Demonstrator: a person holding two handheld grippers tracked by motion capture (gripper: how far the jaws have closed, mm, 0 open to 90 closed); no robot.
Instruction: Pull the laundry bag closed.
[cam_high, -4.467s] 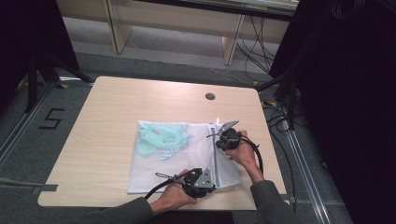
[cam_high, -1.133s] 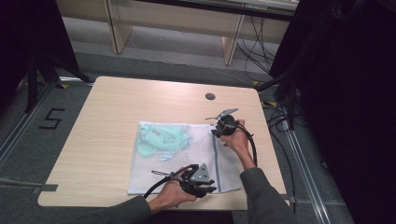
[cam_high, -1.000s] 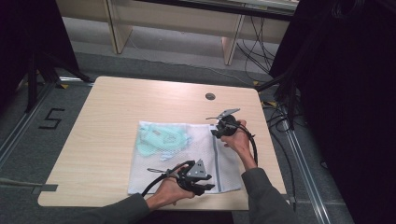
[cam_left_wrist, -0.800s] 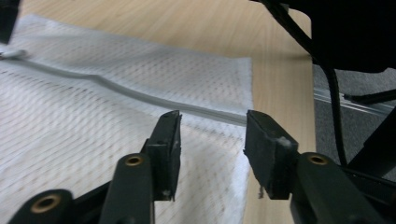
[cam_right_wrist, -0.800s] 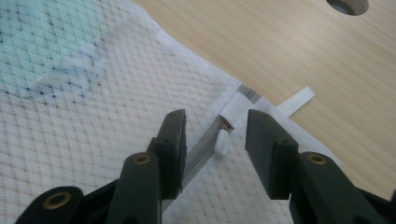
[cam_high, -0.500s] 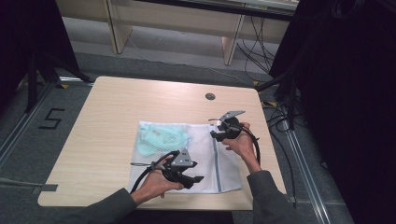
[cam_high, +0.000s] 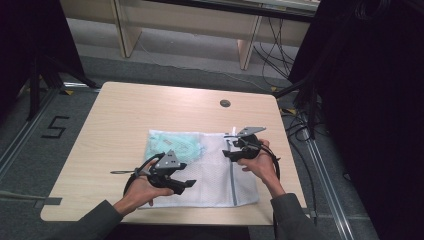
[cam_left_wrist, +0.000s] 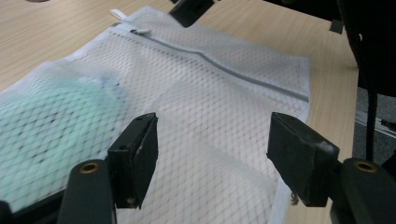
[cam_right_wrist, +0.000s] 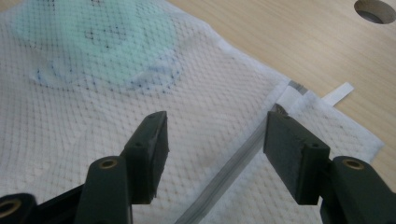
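A white mesh laundry bag (cam_high: 210, 175) lies flat on the wooden table (cam_high: 125, 115), with a mint-green garment (cam_high: 172, 145) inside its left part. A grey zipper (cam_high: 233, 175) runs along the bag's right side. My left gripper (cam_high: 187, 186) hovers open over the bag's near left part, with only mesh (cam_left_wrist: 210, 93) between its jaws and the green garment (cam_left_wrist: 46, 121) to one side. My right gripper (cam_high: 227, 150) stands open low over the zipper's far end. In the right gripper view the zipper (cam_right_wrist: 233, 172) passes between the right gripper (cam_right_wrist: 217, 149) jaws.
A round cable hole (cam_high: 225, 103) sits in the table behind the bag. The table's right edge is close to the right hand, with cables (cam_high: 300, 125) on the floor beyond. A "5" (cam_high: 55, 127) is marked on the floor at left.
My left gripper has moved left from the bag's near right part by the zipper to its near left part. The right gripper has shifted slightly toward the zipper's far end.
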